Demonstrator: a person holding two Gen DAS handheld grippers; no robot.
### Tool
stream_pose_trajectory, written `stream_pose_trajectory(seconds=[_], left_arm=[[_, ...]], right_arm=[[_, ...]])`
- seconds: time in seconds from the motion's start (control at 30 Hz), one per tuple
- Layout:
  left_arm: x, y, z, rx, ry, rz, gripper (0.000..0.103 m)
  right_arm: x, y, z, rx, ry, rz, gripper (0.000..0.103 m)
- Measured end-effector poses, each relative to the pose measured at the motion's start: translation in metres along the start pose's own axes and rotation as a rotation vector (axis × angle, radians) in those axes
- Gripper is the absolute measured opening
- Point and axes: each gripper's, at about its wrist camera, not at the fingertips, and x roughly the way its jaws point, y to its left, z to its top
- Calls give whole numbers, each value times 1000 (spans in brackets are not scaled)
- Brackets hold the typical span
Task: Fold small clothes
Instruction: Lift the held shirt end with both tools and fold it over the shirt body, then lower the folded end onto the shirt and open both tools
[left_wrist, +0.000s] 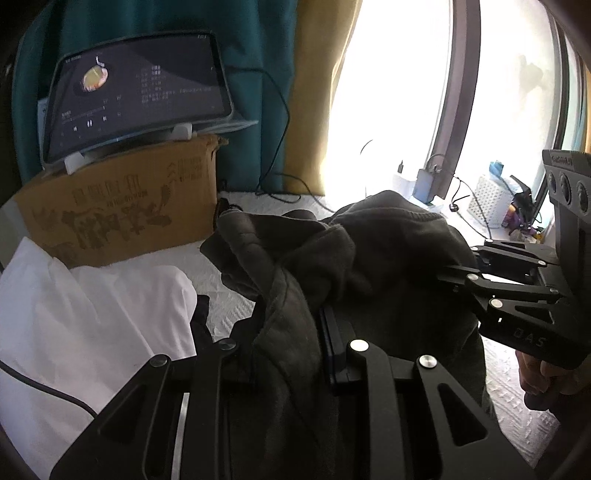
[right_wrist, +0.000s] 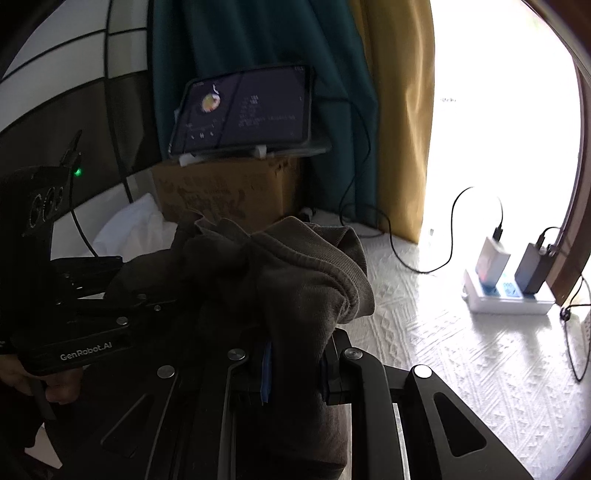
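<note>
A dark grey fleece garment (left_wrist: 369, 258) hangs bunched between both grippers above the white bedspread. In the left wrist view my left gripper (left_wrist: 284, 343) is shut on a fold of it, and cloth covers the pads. My right gripper (left_wrist: 454, 273) comes in from the right, its fingertips buried in the same garment, with a hand on its handle. In the right wrist view the garment (right_wrist: 295, 266) is pinched between the blue pads of my right gripper (right_wrist: 295, 365). The left gripper (right_wrist: 122, 291) grips the cloth at the left.
A tablet (left_wrist: 140, 96) stands on a cardboard box (left_wrist: 122, 206) at the back. White folded cloth (left_wrist: 92, 314) lies at the left. Power banks (right_wrist: 509, 273) with cables sit on the textured bedspread (right_wrist: 461, 369) at the right. Teal and yellow curtains hang behind.
</note>
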Motion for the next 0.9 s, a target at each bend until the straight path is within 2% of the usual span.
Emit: stream_pose_trajectory(seconds=[0.33, 0.5, 0.73, 0.9], left_arm=[[29, 11, -5, -30, 76, 19, 23], [43, 10, -9, -4, 120, 69, 23], [55, 23, -8, -57, 174, 65, 24], [64, 31, -2, -54, 192, 112, 29]], right_arm=[[38, -16, -11, 41, 75, 14, 19], [53, -19, -16, 63, 105, 27, 19], [76, -30, -21, 122, 167, 59, 19], [86, -45, -19, 181, 202, 112, 19]])
